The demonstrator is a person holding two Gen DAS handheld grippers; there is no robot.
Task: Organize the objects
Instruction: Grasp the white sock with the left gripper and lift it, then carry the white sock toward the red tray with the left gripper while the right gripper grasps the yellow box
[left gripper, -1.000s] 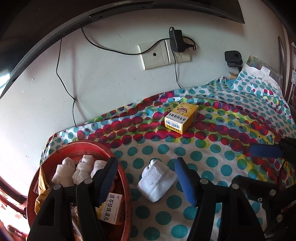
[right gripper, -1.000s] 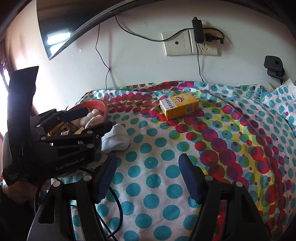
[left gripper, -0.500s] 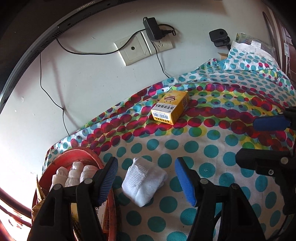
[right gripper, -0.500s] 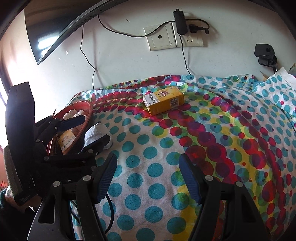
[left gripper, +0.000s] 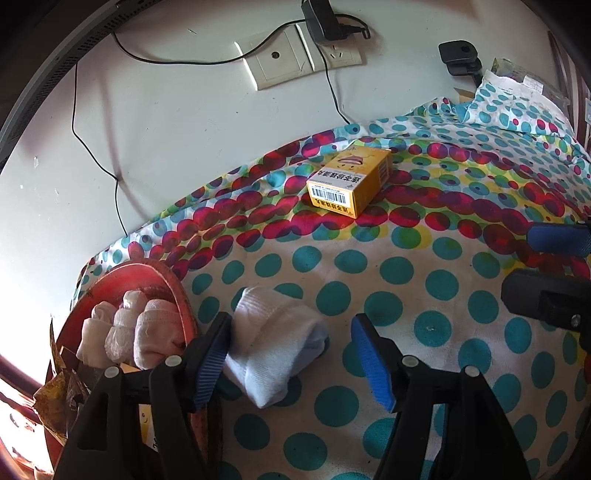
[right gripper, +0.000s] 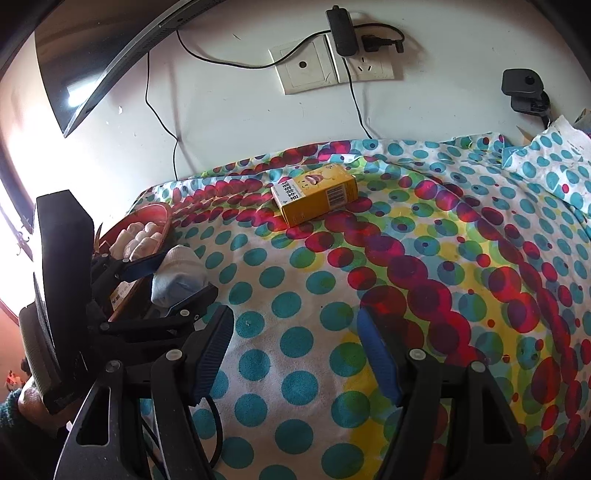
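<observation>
A cloth printed with teal, red and yellow dots (left gripper: 424,266) covers the whole work surface and runs back to a white wall (left gripper: 177,122), where it rumples slightly along the edge. On that wall sit a double socket plate (left gripper: 295,61) with a black adapter (left gripper: 319,18) plugged in, thin black cables trailing down behind the cloth, and the dark curved edge of a monitor (right gripper: 99,66) in the upper left. A small black device (right gripper: 524,90) is fixed to the wall at the far right, above a raised fold of the same dotted cloth. At the left edge of the surface stands a red basket (left gripper: 166,277) holding several rolled white socks and a small printed box. Just beside its rim lies a rolled white sock (left gripper: 277,343) on the cloth, and the left gripper (left gripper: 291,362) is set around it with its blue pads spread wide — the left pad is close against the sock's side, the right pad well clear of it, so nothing is clamped. The right gripper (right gripper: 295,354) hangs over bare cloth nearer the middle, jaws apart with nothing between them. Farther back, near the wall, a yellow box (left gripper: 351,181) with a barcode lies flat — well apart from both grippers and from the basket. Bright daylight floods in from the far left.
</observation>
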